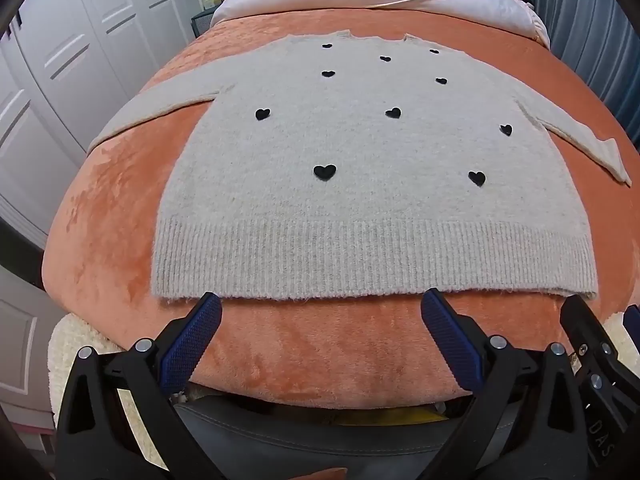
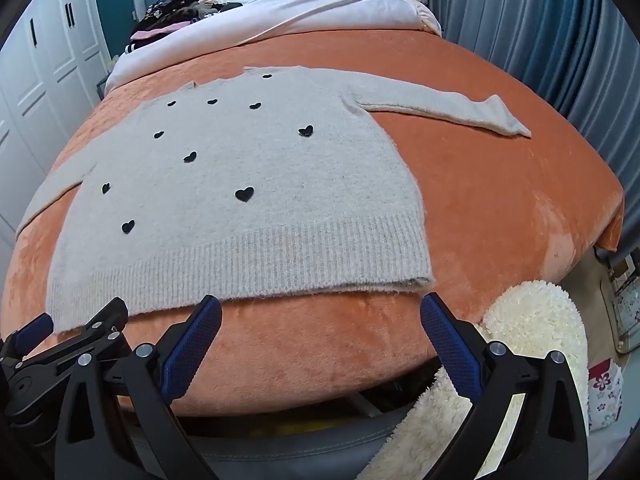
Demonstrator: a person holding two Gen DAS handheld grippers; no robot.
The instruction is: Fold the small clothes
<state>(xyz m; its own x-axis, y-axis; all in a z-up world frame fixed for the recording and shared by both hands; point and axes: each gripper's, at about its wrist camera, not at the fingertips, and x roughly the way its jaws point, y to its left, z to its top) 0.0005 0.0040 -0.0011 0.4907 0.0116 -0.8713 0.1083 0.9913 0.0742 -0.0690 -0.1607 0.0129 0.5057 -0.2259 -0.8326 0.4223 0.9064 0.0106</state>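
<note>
A small light grey knit sweater with black hearts lies flat, front up, on the orange blanket. Its ribbed hem faces me and both sleeves are spread out sideways. My left gripper is open and empty just in front of the hem's middle. My right gripper is open and empty near the hem's right corner; the sweater lies ahead and to its left. The right sleeve stretches out to the right. The right gripper's edge shows in the left wrist view.
A white duvet and a pile of dark clothes lie at the bed's far end. White wardrobe doors stand on the left, blue curtains on the right. A fluffy cream cloth hangs at the bed's near right corner.
</note>
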